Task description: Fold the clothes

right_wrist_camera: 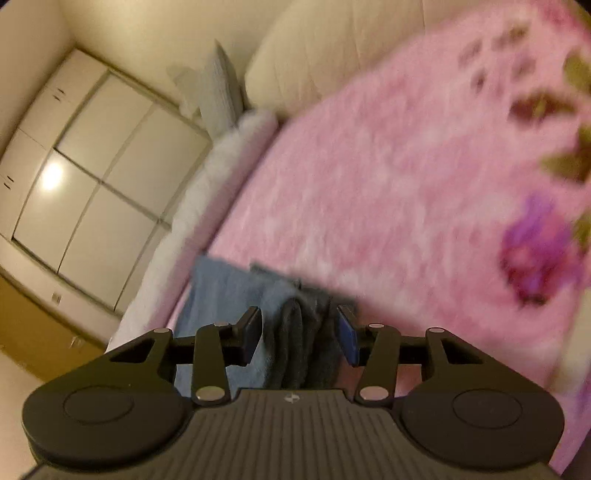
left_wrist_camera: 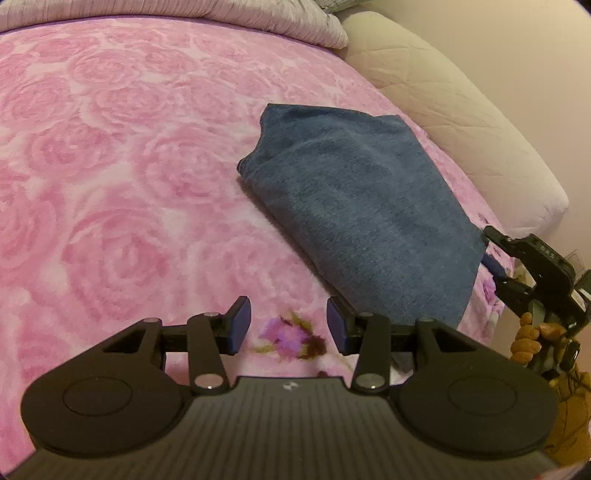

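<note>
Your left hand-held gripper (left_wrist_camera: 289,328) hangs apart over the pink rose blanket (left_wrist_camera: 129,166) on the bed, grasping nothing. The folded blue cloth (left_wrist_camera: 354,206) lies right of centre. Your right hand-held gripper (right_wrist_camera: 300,338) stands apart around the cloth's bunched edge. White wardrobe (right_wrist_camera: 92,177) upper left.

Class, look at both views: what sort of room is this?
Most likely a bedroom: a bed under a pink rose blanket, a pillow at its head, and a built-in wardrobe.

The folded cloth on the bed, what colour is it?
Heathered dark blue; the folded cloth shows best in the left wrist view.
</note>
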Motion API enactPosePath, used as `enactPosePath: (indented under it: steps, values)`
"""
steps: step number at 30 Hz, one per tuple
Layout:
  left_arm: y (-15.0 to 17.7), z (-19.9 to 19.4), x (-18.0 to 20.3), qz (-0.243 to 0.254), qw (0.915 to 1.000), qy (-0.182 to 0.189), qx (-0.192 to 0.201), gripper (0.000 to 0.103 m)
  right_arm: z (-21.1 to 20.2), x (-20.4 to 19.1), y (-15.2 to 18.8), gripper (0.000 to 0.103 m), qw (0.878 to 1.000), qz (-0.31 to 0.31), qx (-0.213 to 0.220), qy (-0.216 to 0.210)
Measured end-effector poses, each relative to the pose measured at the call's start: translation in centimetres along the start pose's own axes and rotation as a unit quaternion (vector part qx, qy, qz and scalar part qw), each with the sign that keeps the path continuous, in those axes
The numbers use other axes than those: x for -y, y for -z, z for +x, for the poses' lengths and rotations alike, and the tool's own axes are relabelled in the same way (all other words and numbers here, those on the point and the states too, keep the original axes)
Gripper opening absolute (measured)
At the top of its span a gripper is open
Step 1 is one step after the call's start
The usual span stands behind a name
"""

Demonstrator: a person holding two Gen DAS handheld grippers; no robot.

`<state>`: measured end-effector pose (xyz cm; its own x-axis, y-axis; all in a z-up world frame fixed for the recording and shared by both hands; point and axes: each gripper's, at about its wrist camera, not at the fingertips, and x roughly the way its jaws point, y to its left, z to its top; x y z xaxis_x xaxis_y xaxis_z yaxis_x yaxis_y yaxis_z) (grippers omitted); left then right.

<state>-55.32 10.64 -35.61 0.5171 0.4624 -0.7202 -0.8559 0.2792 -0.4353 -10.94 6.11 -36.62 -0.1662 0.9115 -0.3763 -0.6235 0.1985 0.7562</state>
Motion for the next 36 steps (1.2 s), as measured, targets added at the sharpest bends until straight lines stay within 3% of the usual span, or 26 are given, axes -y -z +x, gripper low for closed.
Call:
enactPosePath:
  steps: [2,5,10,13,18,24,29,33,36]
  values:
    - [-0.1,-0.1,0.0,0.002,1.0,-0.001,-0.001,0.039,0.1,-0.2,0.6,0.038,0.999,-0.039,-0.01,0.034]
    - [0.0,-0.9,0.1,0.001,1.0,0.001,0.003,0.039,0.1,1.3,1.2,0.042,0.998,-0.023,-0.021,0.062]
    - [0.9,-4.2,-0.1,-0.003,0.9999,-0.011,0.011,0.039,-2.9,-0.7,1.0,0.046,0.995,-0.032,0.029,0.093]
    - [2.1,-6.7,0.2,-0.001,0.9997,-0.022,0.015,0.039,-4.7,-2.1,2.5,0.049,0.994,-0.043,-0.007,0.099]
    - [5.9,-11.8,1.1,-0.005,0.9995,-0.022,0.024,0.039,-8.5,-4.7,8.1,0.049,0.991,-0.058,-0.08,0.093]
    - [10.3,-17.4,1.2,0.011,0.9987,-0.005,0.049,0.041,-13.2,-8.3,13.5,0.049,0.99,-0.08,-0.092,0.071]
    - [9.5,-15.8,-2.0,0.03,0.9992,0.02,0.016,0.041,-14.4,-10.3,16.3,0.049,0.992,-0.063,-0.082,0.078]
    - [5.2,-10.5,-5.4,0.055,0.9974,0.045,-0.01,0.04,-10.6,-11.2,17.7,0.049,0.989,-0.073,-0.092,0.089]
    - [2.1,-5.5,-8.0,0.058,0.9948,0.076,-0.034,0.034,-6.4,-11.6,18.6,0.049,0.987,-0.086,-0.1,0.092]
